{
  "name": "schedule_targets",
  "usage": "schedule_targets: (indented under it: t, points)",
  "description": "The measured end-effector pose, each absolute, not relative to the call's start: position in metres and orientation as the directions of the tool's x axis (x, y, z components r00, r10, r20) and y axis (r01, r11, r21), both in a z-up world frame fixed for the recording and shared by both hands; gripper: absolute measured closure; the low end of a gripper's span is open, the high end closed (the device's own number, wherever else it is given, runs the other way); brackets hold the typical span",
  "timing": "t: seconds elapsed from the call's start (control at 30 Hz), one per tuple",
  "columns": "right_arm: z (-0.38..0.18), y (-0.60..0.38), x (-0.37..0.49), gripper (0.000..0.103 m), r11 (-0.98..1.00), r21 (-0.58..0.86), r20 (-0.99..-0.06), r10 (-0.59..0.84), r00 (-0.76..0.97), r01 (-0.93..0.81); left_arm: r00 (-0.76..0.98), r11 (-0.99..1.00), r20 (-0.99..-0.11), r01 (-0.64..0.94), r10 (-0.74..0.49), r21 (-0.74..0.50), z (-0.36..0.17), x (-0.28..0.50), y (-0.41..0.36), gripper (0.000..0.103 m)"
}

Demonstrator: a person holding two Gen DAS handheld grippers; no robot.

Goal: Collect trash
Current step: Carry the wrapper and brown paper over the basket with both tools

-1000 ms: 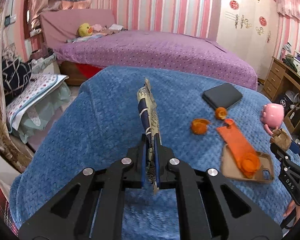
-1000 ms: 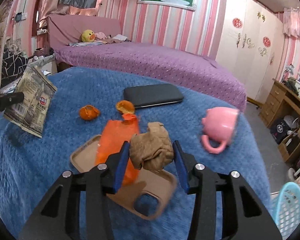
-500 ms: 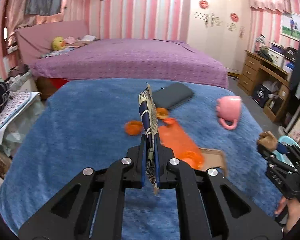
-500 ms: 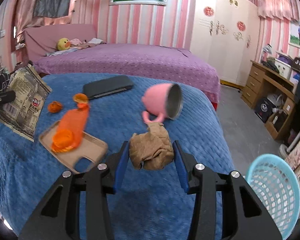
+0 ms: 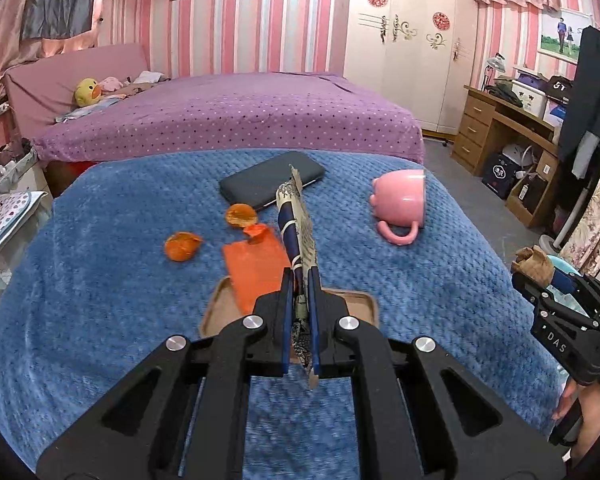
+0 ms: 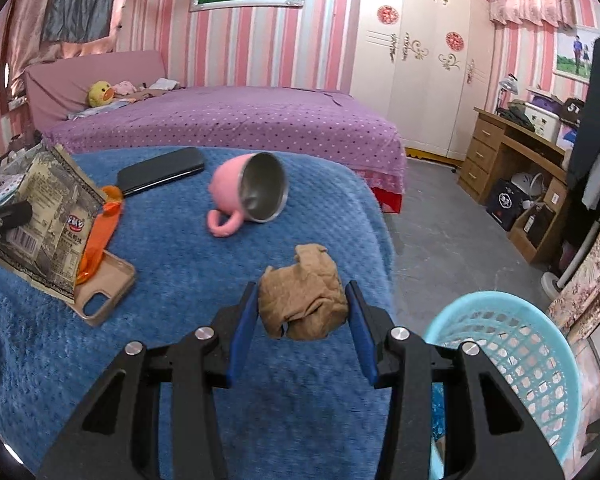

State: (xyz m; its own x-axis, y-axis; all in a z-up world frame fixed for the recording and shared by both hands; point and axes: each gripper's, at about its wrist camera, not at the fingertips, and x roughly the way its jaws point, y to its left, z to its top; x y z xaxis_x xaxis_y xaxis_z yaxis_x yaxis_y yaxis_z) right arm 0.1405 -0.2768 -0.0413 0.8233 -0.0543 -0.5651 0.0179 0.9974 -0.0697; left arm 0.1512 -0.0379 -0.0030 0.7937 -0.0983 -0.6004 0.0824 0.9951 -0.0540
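My left gripper [image 5: 300, 280] is shut on an empty snack wrapper [image 5: 296, 232], held edge-on above the blue blanket; the wrapper's printed face shows in the right wrist view [image 6: 48, 224]. My right gripper [image 6: 302, 300] is shut on a crumpled brown paper wad [image 6: 304, 300], near the blanket's right edge; it also shows in the left wrist view [image 5: 536, 266]. A light blue mesh basket [image 6: 512, 360] stands on the floor just right of my right gripper. Two orange peel pieces [image 5: 182, 246] [image 5: 240, 214] and an orange wrapper [image 5: 256, 272] lie on the blanket.
A tan phone case [image 6: 108, 292] lies under the orange wrapper. A black phone [image 5: 272, 178] and a tipped pink mug [image 6: 252, 192] lie farther back. A purple bed [image 5: 228, 116] is behind, a wooden desk [image 6: 512, 160] at right.
Both grippers swung rightward with their loads. The right gripper moved to the blanket's right edge, and the blue basket came into fuller view beside it.
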Motion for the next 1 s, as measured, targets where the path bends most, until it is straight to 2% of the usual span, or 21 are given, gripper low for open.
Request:
schedule_targets:
  t: [0.33, 0.83, 1.0]
  points:
    - [-0.043, -0.312, 0.132, 0.059, 0.997, -0.057, -0.566, -0.082, 0.821, 0.061, 0.819, 0.994, -0.563, 0.1, -0.108, -0.044, 0.008, 0.14, -0.061, 0.097]
    - [-0.045, -0.367, 0.118, 0.059, 0.989, -0.057, -0.575, -0.147, 0.805, 0.14, 0.808, 0.988, -0.572, 0.147, -0.142, -0.039, 0.003, 0.138, -0.096, 0.097]
    - [-0.044, -0.393, 0.114, 0.059, 0.977, -0.099, -0.58, -0.211, 0.786, 0.189, 0.797, 0.981, -0.576, 0.188, -0.183, -0.051, 0.002, 0.138, -0.118, 0.097]
